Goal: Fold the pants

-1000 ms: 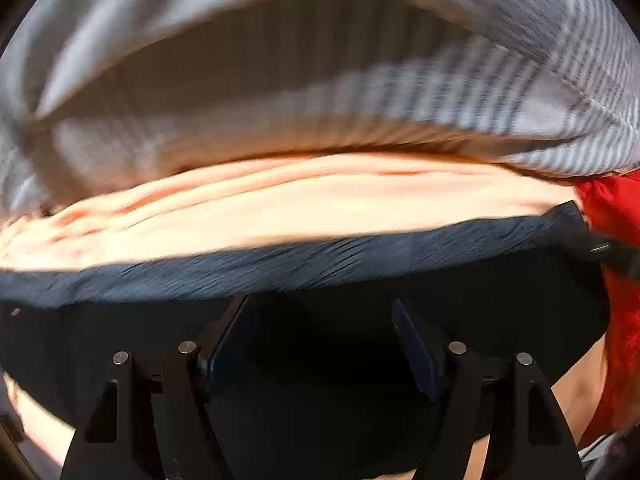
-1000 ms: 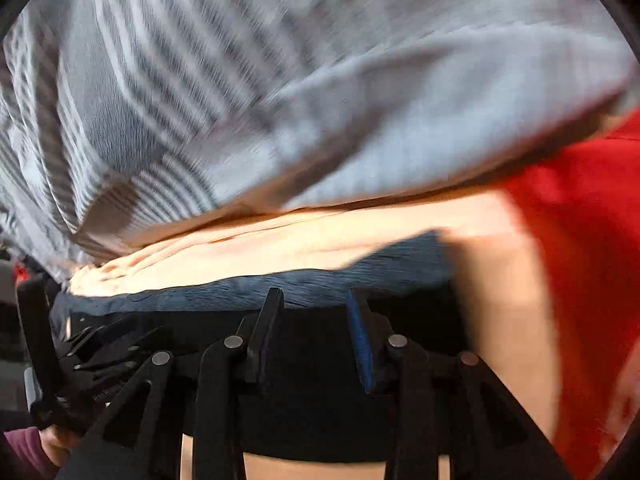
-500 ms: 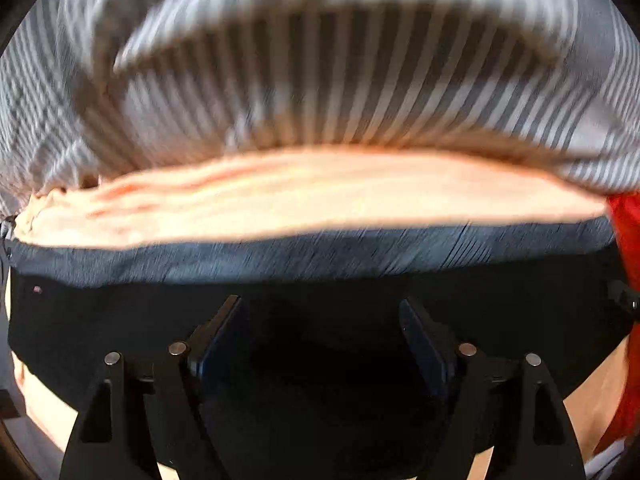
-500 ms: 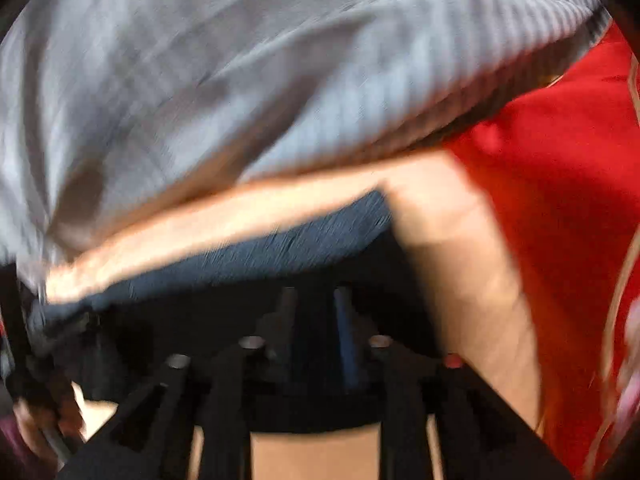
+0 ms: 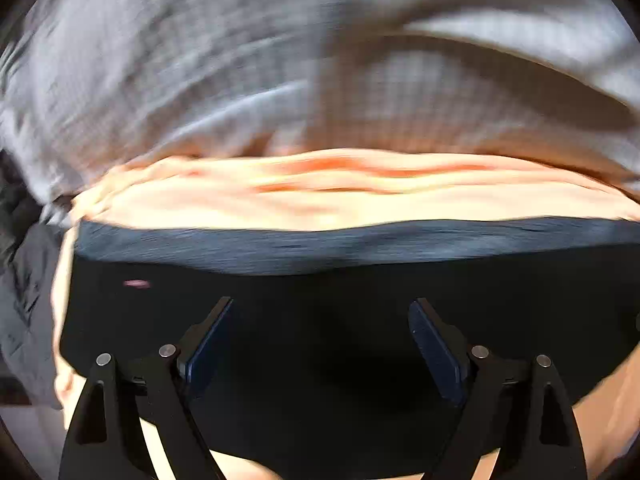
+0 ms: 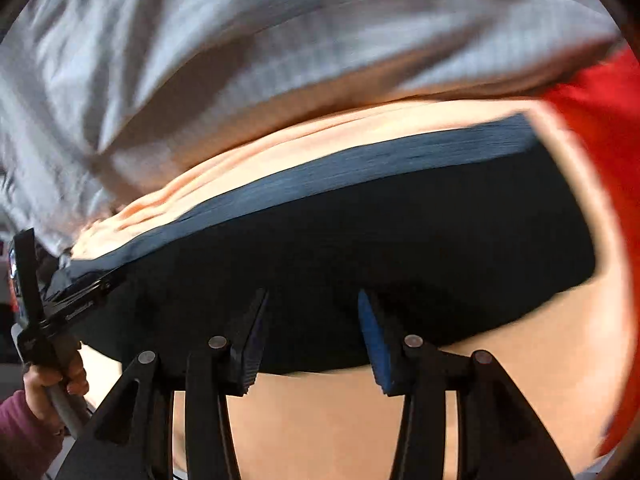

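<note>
The black fabric pants, folded into a flat block with a ribbed dark-blue band along the far edge, lay on a pale peach cloth surface directly under both grippers. Their long axis ran from side to side across the left wrist view, and slanted up to the right in the right wrist view. Past the far edge the peach cloth lay in soft wrinkles, and beyond it rose a large rumpled grey-and-white striped fabric, blurred, filling the upper part of both views. A bright red cloth lay just beside the pants' right end.

The left gripper hung over the pants, its jaws spreading wide, nothing clamped between the blue pads. The right gripper stood over the near edge, its jaws also parting, with no fabric pinched. At the left margin of the right wrist view, a person's hand in a maroon sleeve gripped the other tool's handle.
</note>
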A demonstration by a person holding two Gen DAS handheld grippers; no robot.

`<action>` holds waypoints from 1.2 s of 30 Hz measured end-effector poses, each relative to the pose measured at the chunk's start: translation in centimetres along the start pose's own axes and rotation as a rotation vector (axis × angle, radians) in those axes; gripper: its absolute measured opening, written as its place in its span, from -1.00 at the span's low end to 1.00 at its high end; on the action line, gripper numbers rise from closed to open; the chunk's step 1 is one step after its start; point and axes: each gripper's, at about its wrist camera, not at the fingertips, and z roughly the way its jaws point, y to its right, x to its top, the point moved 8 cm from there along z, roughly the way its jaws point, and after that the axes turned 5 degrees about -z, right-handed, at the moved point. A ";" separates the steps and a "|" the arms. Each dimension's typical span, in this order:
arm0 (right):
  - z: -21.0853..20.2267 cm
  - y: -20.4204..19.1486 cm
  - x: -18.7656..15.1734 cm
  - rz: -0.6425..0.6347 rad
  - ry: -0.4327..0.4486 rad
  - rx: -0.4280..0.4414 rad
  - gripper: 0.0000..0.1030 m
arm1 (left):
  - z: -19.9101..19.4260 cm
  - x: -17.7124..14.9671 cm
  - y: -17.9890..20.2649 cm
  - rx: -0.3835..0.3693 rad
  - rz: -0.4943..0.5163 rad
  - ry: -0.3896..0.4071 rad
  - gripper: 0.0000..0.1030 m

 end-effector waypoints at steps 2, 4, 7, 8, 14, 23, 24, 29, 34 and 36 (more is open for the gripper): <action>2.6 -3.6 -0.3 -0.029 -0.021 0.026 -0.06 | 1.6 -0.1 -4.4 0.028 -0.037 -0.014 0.71; 6.6 -6.4 -1.2 -0.052 -0.065 0.011 -0.06 | 3.5 -0.4 -7.4 0.070 -0.065 -0.027 0.71; 6.7 -6.9 -3.1 -0.074 -0.011 -0.052 -0.03 | 8.2 0.7 -9.5 0.049 -0.109 -0.038 0.81; 6.6 -7.0 -3.2 -0.088 -0.011 -0.061 -0.03 | 8.4 1.7 -10.0 0.046 -0.121 -0.011 0.82; 8.0 -8.1 -2.8 -0.153 -0.010 -0.107 -0.03 | 10.7 4.7 -13.5 0.136 -0.183 -0.013 0.82; 6.3 -14.4 -3.8 0.004 -0.025 0.132 0.10 | 5.1 -0.3 -16.6 0.072 -0.032 0.018 0.82; 6.5 -16.5 -5.0 0.019 -0.051 0.228 0.13 | 5.5 -1.2 -17.1 0.081 -0.025 0.004 0.82; 10.6 -23.4 -11.5 0.105 -0.212 0.460 0.14 | 6.4 -3.1 -17.1 0.038 -0.116 -0.034 0.96; 13.3 -24.4 -13.4 0.238 -0.230 0.527 0.14 | 7.8 -2.7 -18.3 0.018 -0.106 -0.024 0.97; 14.0 -24.4 -13.2 0.251 -0.223 0.528 0.13 | 7.7 -2.6 -18.2 0.013 -0.103 -0.018 0.97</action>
